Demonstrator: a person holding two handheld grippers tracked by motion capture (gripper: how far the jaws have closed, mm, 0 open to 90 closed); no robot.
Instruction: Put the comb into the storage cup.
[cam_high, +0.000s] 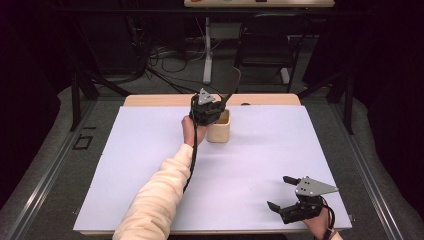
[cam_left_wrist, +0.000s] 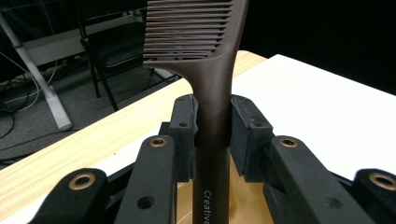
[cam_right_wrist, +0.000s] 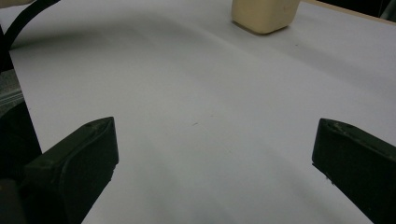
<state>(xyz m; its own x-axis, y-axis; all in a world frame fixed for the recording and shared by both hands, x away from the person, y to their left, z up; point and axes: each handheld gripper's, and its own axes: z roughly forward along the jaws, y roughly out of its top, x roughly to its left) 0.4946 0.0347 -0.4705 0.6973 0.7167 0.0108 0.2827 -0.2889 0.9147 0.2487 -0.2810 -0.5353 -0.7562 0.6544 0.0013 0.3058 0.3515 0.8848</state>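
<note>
the left gripper (cam_high: 209, 107) hangs over the far middle of the surface (cam_high: 260, 150), its jaws clenched on the handle of a dark brown comb (cam_high: 231, 86). in the left gripper view the two black pads press against either side of the comb (cam_left_wrist: 212, 88) handle just below where the teeth begin, and the handle runs down between the jaws with pale lettering printed near its lower end. the comb stands roughly upright, leaning a little to the right in the high view, with its toothed head rising above the gripper and its lower end going down into a small beige cup (cam_high: 220, 131). whether the handle's tip touches the bottom of the cup cannot be told. the cup stands upright on the white sheet, just beside the hand (cam_high: 191, 127) that bears the left gripper, and close to the strip of bare wood along the far edge. a cream sleeve (cam_high: 157, 192) reaches in from the bottom of the high view, with the gripper's black cable running along it. the right gripper (cam_high: 282, 192) rests low near the front right corner of the surface, well apart from the cup and comb. its jaws are released and spread wide with nothing between them; in the right gripper view they frame bare white sheet, with the cup (cam_right_wrist: 264, 16) at the top.
</note>
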